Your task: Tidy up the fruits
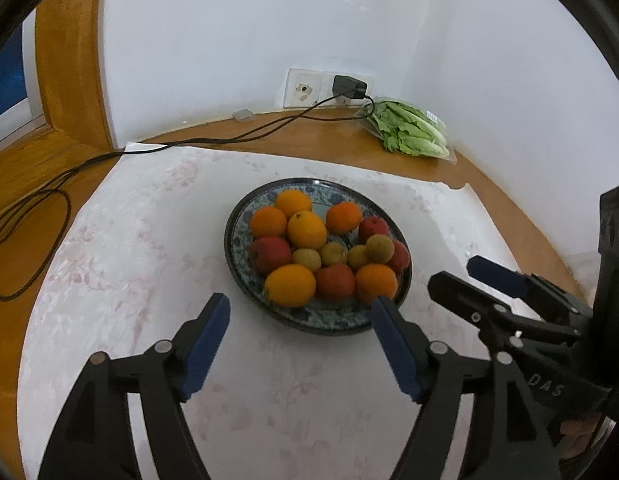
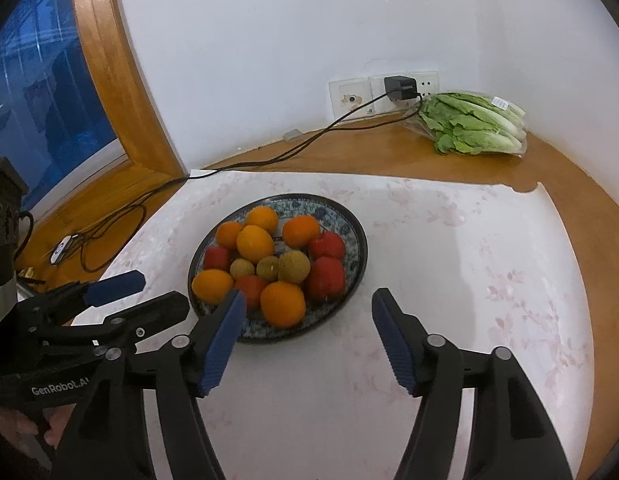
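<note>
A blue patterned plate (image 1: 301,318) (image 2: 355,224) sits on a white cloth and holds several oranges (image 1: 290,285) (image 2: 282,303), red fruits (image 1: 335,282) (image 2: 326,277) and small brownish-yellow fruits (image 1: 379,248) (image 2: 294,267). My left gripper (image 1: 299,306) is open and empty, just in front of the plate's near rim. My right gripper (image 2: 307,300) is open and empty, at the plate's near right rim. The right gripper shows in the left wrist view (image 1: 461,276), and the left gripper shows in the right wrist view (image 2: 157,292).
The white floral cloth (image 1: 129,280) (image 2: 469,260) covers a wooden tabletop (image 1: 309,136) (image 2: 389,152). Bagged lettuce (image 1: 409,130) (image 2: 473,124) lies in the back corner. A black cable (image 1: 229,136) (image 2: 269,156) runs from a wall charger (image 1: 349,87) (image 2: 399,87) to the left.
</note>
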Action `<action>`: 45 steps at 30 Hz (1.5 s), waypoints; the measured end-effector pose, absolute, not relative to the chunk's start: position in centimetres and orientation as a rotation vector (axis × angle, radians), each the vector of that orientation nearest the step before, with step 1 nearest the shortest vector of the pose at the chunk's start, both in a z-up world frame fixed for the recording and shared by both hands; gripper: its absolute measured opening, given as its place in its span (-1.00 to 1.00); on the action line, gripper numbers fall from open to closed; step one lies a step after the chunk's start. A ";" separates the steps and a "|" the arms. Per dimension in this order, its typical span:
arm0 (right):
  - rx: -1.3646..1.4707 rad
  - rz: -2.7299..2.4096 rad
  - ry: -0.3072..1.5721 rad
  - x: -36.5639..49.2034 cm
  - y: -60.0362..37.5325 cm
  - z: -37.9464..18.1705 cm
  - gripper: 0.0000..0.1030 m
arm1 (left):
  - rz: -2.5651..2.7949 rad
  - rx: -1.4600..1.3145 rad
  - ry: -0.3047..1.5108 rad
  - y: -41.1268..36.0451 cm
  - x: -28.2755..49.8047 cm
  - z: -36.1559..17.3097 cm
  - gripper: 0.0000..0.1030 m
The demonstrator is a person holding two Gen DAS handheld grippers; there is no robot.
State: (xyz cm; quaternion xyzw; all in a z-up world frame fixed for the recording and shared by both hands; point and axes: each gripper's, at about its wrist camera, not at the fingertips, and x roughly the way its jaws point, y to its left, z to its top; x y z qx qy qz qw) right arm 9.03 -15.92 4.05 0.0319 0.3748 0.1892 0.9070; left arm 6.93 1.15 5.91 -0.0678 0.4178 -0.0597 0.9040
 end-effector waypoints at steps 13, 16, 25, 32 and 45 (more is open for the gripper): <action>0.039 0.378 0.842 5.9 -16.0 1.6 0.46 | -0.072 -0.122 0.930 1.0 4.6 3.3 0.61; 0.027 0.367 0.861 5.8 -16.0 0.8 0.46 | -0.049 -0.111 0.939 1.1 4.5 2.8 0.62; -0.018 0.313 0.893 6.1 -15.5 -0.9 0.46 | 0.013 -0.125 0.965 1.9 4.8 1.1 0.62; -0.030 0.263 0.887 6.4 -15.3 -1.7 0.47 | 0.026 -0.123 0.966 1.8 5.1 0.2 0.68; -0.031 0.242 0.885 6.3 -15.0 -1.7 0.47 | 0.046 -0.081 0.949 1.1 5.0 -0.2 0.75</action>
